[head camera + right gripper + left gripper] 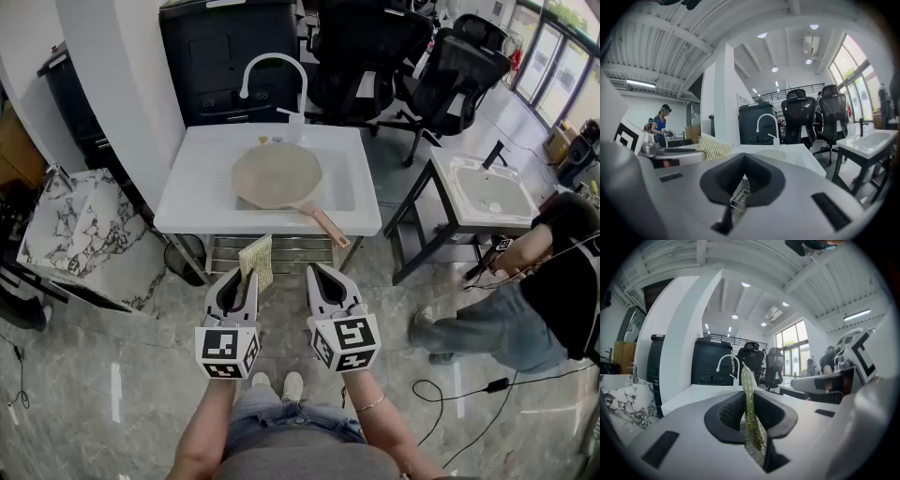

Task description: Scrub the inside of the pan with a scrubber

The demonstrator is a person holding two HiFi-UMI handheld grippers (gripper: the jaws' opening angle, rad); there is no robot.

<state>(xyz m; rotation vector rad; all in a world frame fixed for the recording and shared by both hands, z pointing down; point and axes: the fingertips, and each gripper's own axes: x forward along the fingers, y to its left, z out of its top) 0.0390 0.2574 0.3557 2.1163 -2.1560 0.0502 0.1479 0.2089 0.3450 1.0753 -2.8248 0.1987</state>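
Pan (278, 175) lies at twelve o'clock in the sink (187, 202), plain only in head view. My left gripper (239, 279) clamps the scrubber (751, 408); my right gripper (321, 274) is closed and empty. Both are short of the sink's rim.

One pan (277, 174), one scrubber (257, 262), two sinks (192, 187) (448, 171), two claws (240, 275) (324, 272).

Open office-lab: desk chairs (370, 56), freestanding sinks (187, 187)

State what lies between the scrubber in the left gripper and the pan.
In the head view, only the white sink unit's bare front rim separates the scrubber in the left gripper from the pan.
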